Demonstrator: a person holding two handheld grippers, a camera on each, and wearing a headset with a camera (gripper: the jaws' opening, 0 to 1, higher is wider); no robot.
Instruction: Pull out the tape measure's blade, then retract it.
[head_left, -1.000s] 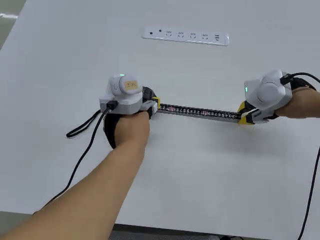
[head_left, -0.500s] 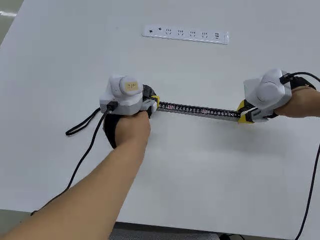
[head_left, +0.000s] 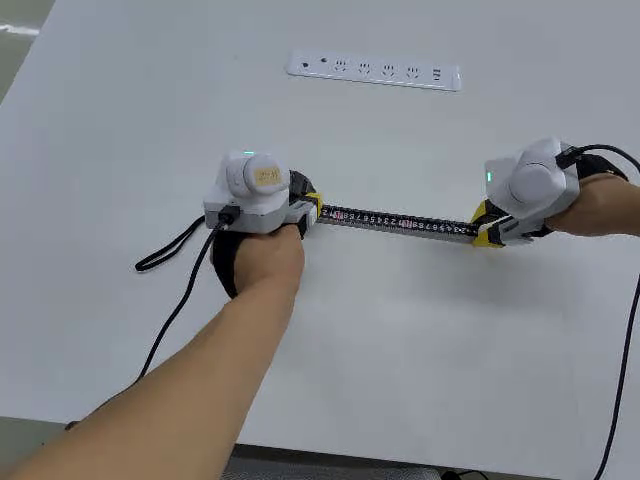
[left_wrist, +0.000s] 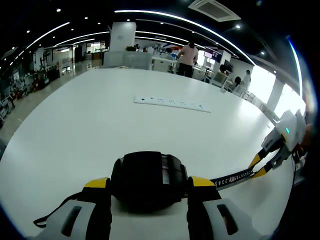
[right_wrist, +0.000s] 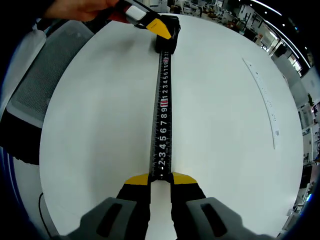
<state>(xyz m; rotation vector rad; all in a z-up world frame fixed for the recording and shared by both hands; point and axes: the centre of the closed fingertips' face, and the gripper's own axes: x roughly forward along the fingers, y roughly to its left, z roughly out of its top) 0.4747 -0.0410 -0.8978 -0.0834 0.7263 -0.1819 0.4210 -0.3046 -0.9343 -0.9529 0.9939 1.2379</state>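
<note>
**Blade drawn out, one end in each gripper**

The tape measure (left_wrist: 149, 177) sits on the white table (head_left: 400, 350). Its black case is clamped in my left gripper (head_left: 303, 208), whose yellow-tipped fingers (left_wrist: 97, 183) press against either side of it. From the case the blade (right_wrist: 162, 125) runs out straight with its numbers facing up (white digits on black, a red mark partway along). It lies on the tabletop or just above it; I cannot tell which. Its far end is pinched in my right gripper (right_wrist: 161, 178), where the fingers stand narrow, closed on the blade's tip. The two grippers are well apart, with the blade spanning between them. A black strap (head_left: 165, 250) trails across the table on the left side of the case. A white power strip (head_left: 374, 71) lies flat farther back, well apart from the tape and roughly parallel to the blade.
</note>
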